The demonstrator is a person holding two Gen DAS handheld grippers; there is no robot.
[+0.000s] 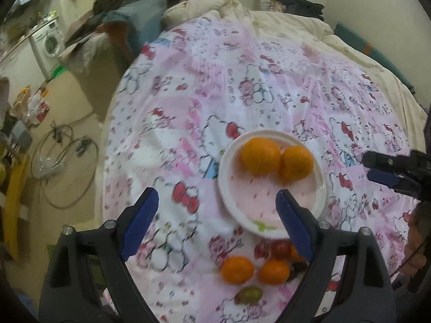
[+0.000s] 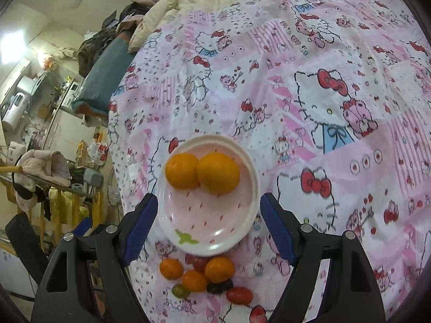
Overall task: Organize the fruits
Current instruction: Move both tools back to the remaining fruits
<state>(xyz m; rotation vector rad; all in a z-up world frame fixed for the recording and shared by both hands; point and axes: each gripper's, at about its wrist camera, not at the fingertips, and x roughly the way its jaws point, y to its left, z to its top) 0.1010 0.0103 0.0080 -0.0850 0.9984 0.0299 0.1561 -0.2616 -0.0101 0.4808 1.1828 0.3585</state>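
risk sits in the loose fruit pile [image 2: 200,277] just below the plate [image 2: 237,238], where two oranges [image 2: 202,173] already rest: with your left gripper [image 1: 216,210] and right gripper [image 2: 208,210] both gaping and empty, a careless grab could scatter the small round pieces across the soft bedsheet [image 2: 309,102].

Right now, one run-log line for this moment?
left gripper open | right gripper open | plate: two oranges | loose fruit pile on bedsheet
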